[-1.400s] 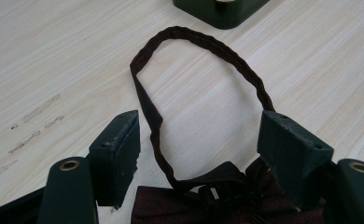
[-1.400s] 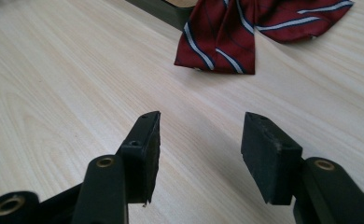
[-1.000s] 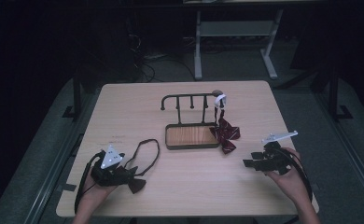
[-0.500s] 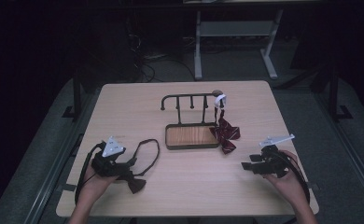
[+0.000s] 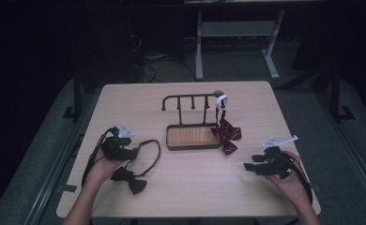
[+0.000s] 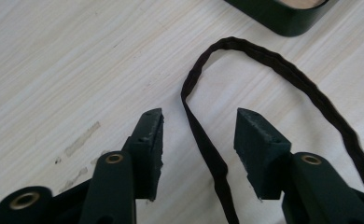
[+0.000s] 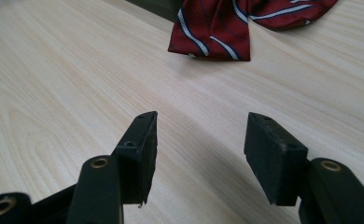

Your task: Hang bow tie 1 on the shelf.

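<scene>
A dark bow tie [image 5: 129, 180] lies near the table's front left, its thin strap [image 5: 149, 149] looping away toward the rack. My left gripper [image 5: 133, 152] sits over that strap. In the left gripper view the strap [image 6: 207, 154] runs between the jaws of the left gripper [image 6: 200, 116], which have just been closing; neither pad touches it. A red striped bow tie [image 5: 225, 133] hangs by its white strap [image 5: 222, 100] from the right end of the black hook rack [image 5: 190, 98]. My right gripper [image 5: 247, 166] rests open at the front right, with the red bow tie [image 7: 236, 23] ahead of the right gripper [image 7: 199, 119].
The rack stands on a black tray with a wooden floor [image 5: 193, 136] at the table's middle. A corner of that tray [image 6: 283, 18] lies just beyond the strap loop. Dark floor, cables and a white table frame [image 5: 232, 42] lie beyond the far edge.
My left hand has moved away from the front edge toward the strap loop. The right hand has stayed where it was.
</scene>
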Motion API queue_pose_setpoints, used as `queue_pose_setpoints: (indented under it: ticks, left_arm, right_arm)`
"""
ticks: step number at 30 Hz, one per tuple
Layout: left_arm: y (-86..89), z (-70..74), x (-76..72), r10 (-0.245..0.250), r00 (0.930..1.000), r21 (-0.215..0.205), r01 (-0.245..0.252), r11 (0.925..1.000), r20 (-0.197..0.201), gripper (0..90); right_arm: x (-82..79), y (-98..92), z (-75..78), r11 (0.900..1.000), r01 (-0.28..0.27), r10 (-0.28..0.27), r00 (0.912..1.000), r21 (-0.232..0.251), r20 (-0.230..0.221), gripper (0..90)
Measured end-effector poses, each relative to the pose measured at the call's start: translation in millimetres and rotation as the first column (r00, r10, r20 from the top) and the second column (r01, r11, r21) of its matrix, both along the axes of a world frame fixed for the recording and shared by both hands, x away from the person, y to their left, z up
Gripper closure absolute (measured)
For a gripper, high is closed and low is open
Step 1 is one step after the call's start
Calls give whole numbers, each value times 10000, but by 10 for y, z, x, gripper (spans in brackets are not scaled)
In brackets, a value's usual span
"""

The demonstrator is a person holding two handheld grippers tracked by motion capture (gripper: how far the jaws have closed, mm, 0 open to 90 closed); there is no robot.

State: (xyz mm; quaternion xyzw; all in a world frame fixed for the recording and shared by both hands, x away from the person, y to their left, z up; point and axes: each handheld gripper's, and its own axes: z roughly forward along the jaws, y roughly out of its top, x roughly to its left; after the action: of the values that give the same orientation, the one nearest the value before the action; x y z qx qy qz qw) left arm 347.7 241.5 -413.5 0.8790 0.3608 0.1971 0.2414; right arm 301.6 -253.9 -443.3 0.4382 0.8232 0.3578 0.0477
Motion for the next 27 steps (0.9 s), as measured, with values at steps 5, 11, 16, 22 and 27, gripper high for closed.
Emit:
queue_pose_setpoints:
  ticks: [5,11,16,22,27]
  left_arm:
    - [-36,-38,140,-7,9994,299,17,9996,-353,537]
    - [-75,-81,286,-1,9962,600,53,9982,-867,594]
    - [-126,-145,389,180,9919,898,-67,9959,-1255,613]
    - [-183,-177,458,133,9881,961,15,9954,-1531,668]
    - [-190,-242,510,82,9838,967,93,9953,-1790,718]
  right_arm:
    - [-4,5,1,10000,-23,23,10000,31,7,443]
    - [-5,6,3,10000,-49,49,10000,76,81,450]
    - [-3,10,-7,9999,-103,103,9999,12,16,461]
    - [-6,11,-7,10000,-47,47,10000,66,-6,467]
    - [-6,6,-7,9999,-144,144,9998,39,117,474]
